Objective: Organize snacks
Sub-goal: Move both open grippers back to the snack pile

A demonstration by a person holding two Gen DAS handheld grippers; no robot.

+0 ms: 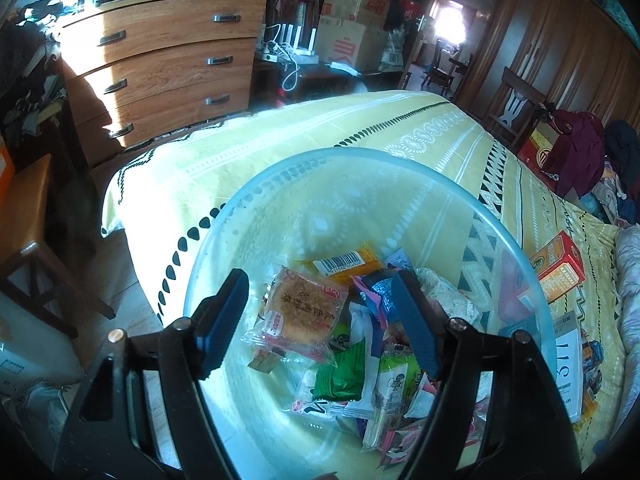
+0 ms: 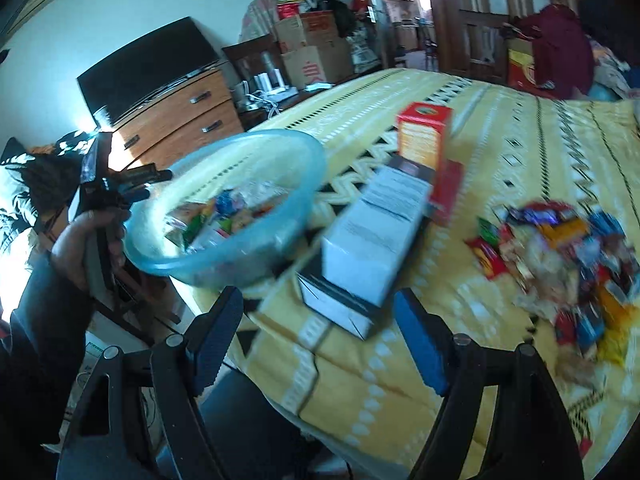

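Note:
A clear blue plastic bowl [image 1: 420, 172] holds several wrapped snacks, among them a round cake in clear wrap [image 1: 302, 312] and a green packet [image 1: 344, 376]. My left gripper [image 1: 320, 320] is open, its fingers spread over the bowl, holding nothing. In the right wrist view the bowl [image 2: 308, 168] rests at the bed's left edge with the left gripper [image 2: 120, 184] beside it. My right gripper [image 2: 316, 340] is open and empty above the bed's near edge. A pile of loose snacks [image 2: 560, 248] lies on the bed at right.
A white box [image 2: 372, 236] and a red-orange box [image 2: 424, 140] lie on the yellow patterned bedspread [image 2: 520, 128] between bowl and pile. A wooden dresser [image 1: 160, 64] stands beyond the bed's end, with a chair [image 1: 28, 240] at left and cardboard boxes [image 1: 352, 20] behind.

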